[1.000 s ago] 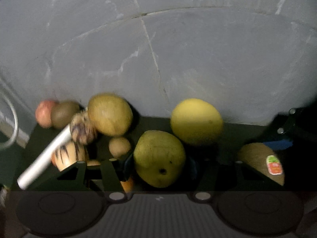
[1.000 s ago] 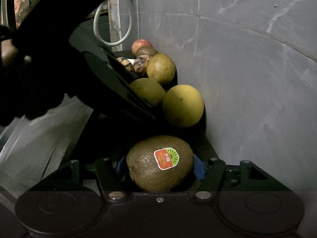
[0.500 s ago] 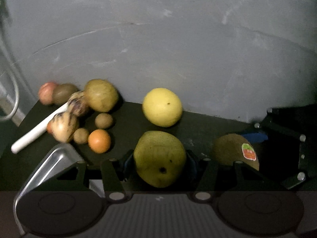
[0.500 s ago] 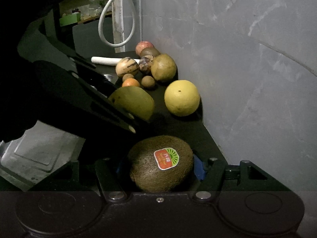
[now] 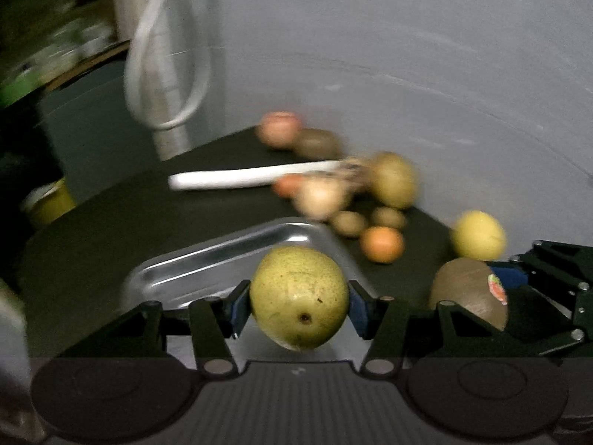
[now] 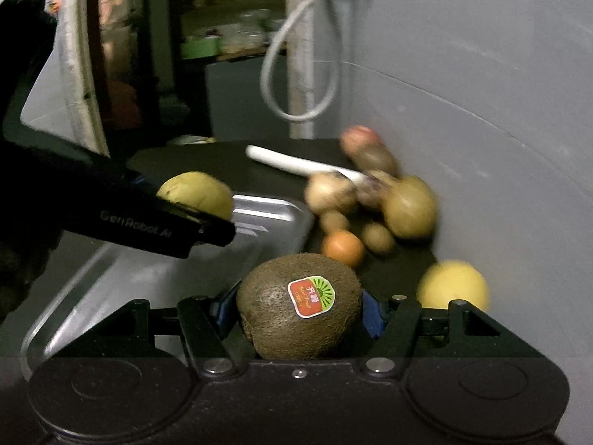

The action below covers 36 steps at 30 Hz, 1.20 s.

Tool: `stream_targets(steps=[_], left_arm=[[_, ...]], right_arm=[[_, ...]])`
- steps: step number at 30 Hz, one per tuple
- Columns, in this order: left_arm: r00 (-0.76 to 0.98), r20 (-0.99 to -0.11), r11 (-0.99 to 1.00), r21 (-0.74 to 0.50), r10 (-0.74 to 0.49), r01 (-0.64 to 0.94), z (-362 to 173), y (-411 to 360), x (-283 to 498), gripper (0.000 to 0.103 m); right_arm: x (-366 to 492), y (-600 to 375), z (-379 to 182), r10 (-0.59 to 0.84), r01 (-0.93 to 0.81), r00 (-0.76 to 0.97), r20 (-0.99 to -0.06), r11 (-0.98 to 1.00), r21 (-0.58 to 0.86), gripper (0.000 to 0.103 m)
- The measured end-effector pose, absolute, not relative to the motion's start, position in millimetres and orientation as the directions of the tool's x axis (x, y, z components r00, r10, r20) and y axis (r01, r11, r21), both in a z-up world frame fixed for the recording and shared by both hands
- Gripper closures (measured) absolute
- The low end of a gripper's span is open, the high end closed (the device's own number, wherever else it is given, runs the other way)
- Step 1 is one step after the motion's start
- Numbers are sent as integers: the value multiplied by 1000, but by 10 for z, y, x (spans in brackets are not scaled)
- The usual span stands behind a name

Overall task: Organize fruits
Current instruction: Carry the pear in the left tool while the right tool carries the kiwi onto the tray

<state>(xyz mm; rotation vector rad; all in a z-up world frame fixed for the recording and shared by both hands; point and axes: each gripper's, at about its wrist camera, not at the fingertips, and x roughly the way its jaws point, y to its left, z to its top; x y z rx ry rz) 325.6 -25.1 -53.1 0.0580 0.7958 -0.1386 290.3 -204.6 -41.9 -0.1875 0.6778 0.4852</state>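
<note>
L gripper [image 5: 299, 309]: clamped on speckled yellow-green pear [image 5: 299, 296], over far corner of shiny metal tray [image 5: 207, 265]. R gripper [image 6: 299, 311]: clamped on brown stickered kiwi [image 6: 299, 306], nr tray's right edge. Step: carrying to tray. Next, prob.: lower, release both inside tray.

Dim light around me: a grey wall [image 6: 481, 74] behind the black table [image 5: 111, 230], a white cable [image 6: 296, 55] looped on a post [image 6: 300, 37].
</note>
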Motion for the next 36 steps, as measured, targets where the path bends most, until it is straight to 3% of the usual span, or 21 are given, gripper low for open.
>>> stream_targets(steps=[10,24,27,29,36], left_arm=[[693,-718,988,-46,72,-150,-675,476,3410,45],[670,-736,985,-22,99,-170,-878,508,3377,45],[667,-739,986,-25,92,-164,-870,516,3380,43],[671,-737,984,-54,76,-171,-853,535,3362,36],[708,-704,980,-96,57,-174,-624,536,3112,17]], right_arm=[[3462,-1357,-643,464,-646,588,-663,763,-39,37],[3502,-1210,-835,420,-636,573,-703,769,-59,37],[3461,-1195,-802,413,-633,590,-694,770,-80,24],[3428,-1199,-759,412,-629,599,-686,772,-86,15],[3119,-1383,-522,388,-580,645,-658,810,-91,4]])
